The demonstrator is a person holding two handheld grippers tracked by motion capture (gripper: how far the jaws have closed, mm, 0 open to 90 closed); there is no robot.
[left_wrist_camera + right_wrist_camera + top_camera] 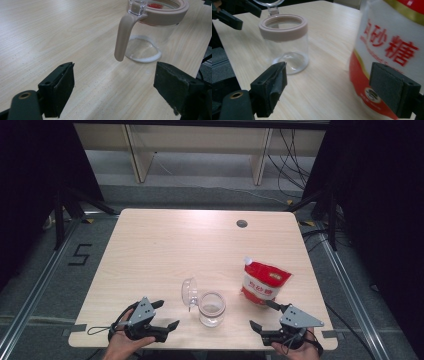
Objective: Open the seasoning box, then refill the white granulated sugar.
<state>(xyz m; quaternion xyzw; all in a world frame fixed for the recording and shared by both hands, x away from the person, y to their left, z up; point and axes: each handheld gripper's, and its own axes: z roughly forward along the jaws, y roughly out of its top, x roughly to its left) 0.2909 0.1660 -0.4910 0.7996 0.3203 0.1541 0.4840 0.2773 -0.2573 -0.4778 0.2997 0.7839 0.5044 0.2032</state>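
Both grippers released beside an open glass jar on the tabletop.

The glass jar [212,308] stands upright near the tabletop's [165,250] front edge, its clear lid [189,293] hinged back. The left gripper [167,316], jaws spread and empty, sits just left of the jar. The right gripper [261,315], jaws wide and empty, lies right of the jar, near the red-and-white sugar pouch [265,282] standing behind it.

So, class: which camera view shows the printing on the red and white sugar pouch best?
The right gripper view: the red and white sugar pouch sits close, its red characters large, though slightly blurred. The high view shows the whole pouch standing small right of the jar. The left gripper view gives a red glimpse through the jar.
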